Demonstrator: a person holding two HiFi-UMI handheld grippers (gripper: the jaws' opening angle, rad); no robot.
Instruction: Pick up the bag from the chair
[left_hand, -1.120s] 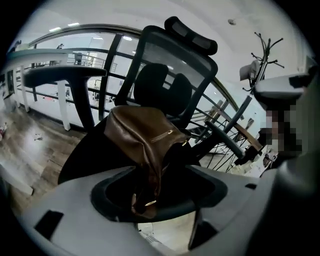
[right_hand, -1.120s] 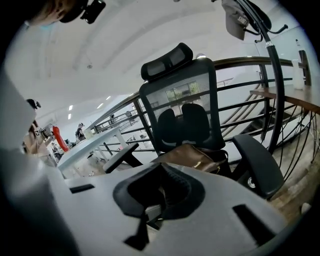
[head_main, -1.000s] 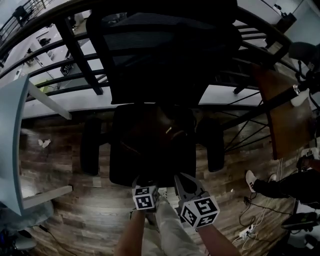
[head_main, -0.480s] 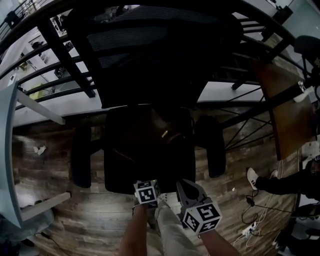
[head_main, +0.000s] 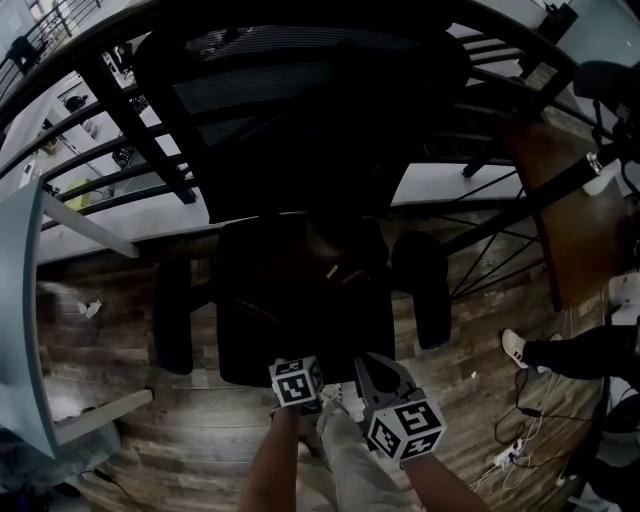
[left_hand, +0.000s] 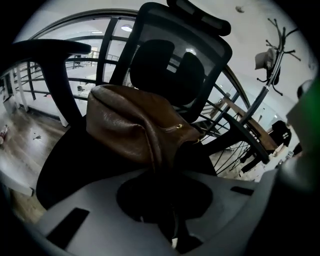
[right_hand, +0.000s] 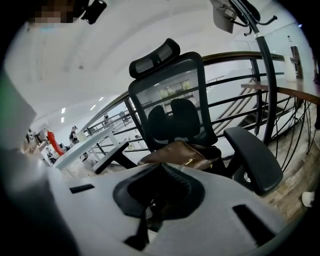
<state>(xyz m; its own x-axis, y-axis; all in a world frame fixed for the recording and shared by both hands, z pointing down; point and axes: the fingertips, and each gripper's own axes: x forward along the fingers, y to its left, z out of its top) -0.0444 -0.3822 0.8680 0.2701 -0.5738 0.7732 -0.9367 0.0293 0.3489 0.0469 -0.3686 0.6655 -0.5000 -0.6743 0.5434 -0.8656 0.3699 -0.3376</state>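
A brown leather bag (head_main: 312, 268) with gold zip pulls lies on the seat of a black mesh office chair (head_main: 250, 335). In the left gripper view the bag (left_hand: 134, 124) fills the middle, slumped against the backrest (left_hand: 170, 65). The right gripper view shows the bag (right_hand: 180, 152) lower and farther off. My left gripper (head_main: 292, 363) and right gripper (head_main: 373, 368) hover side by side at the seat's front edge, short of the bag. Both look shut with nothing held, their jaws meeting along a thin seam.
The chair's armrests (head_main: 172, 315) (head_main: 430, 290) flank the seat. A black railing (head_main: 120, 110) runs behind it. A white desk (head_main: 20, 300) stands left, a wooden table (head_main: 570, 230) right. A person's leg and shoe (head_main: 560, 355) and cables (head_main: 520, 440) are on the floor at right.
Both grippers keep almost the same place at the seat's front edge, the left one a touch closer to it. The head view has swayed slightly. The bag has not moved.
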